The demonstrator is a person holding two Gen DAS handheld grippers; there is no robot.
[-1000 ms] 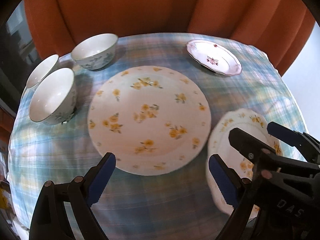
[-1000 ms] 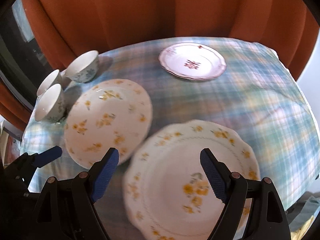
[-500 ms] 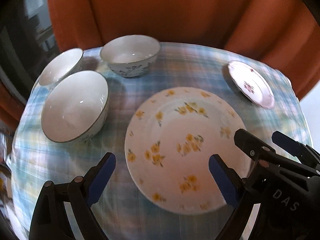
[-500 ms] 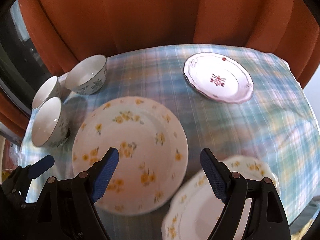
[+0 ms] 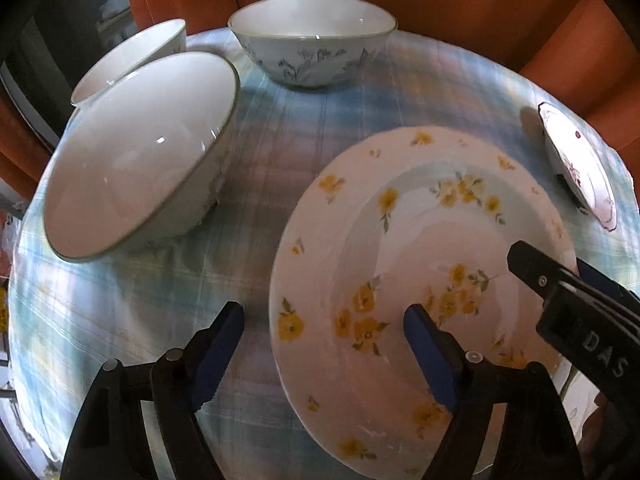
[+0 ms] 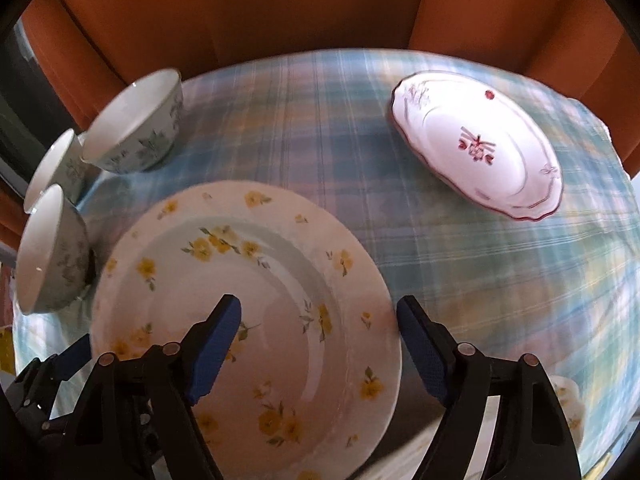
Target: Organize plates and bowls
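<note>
A large round plate with yellow flowers [image 5: 420, 272] [image 6: 248, 292] lies on the plaid cloth. My left gripper [image 5: 324, 354] hangs low over its left rim, one pad outside the rim and one over the plate's well. My right gripper [image 6: 320, 350] straddles its right rim the same way. Both sets of jaws are closing, and neither pad presses on the plate. Three white bowls with blue-grey sprigs stand to the left: a near one [image 5: 136, 152], a far one [image 5: 312, 48] and a third behind [image 5: 132, 56].
A small scalloped plate with a red flower [image 6: 480, 148] [image 5: 576, 172] lies at the far right. Part of another yellow-flowered plate [image 6: 564, 392] shows at the lower right. An orange curtain [image 6: 280, 8] hangs behind the round table [image 5: 120, 320].
Both grippers have moved left and down, off the scalloped yellow plate and over the large round one, which now looks much nearer. The bowls loom larger on the left. The left gripper's jaws have narrowed a little.
</note>
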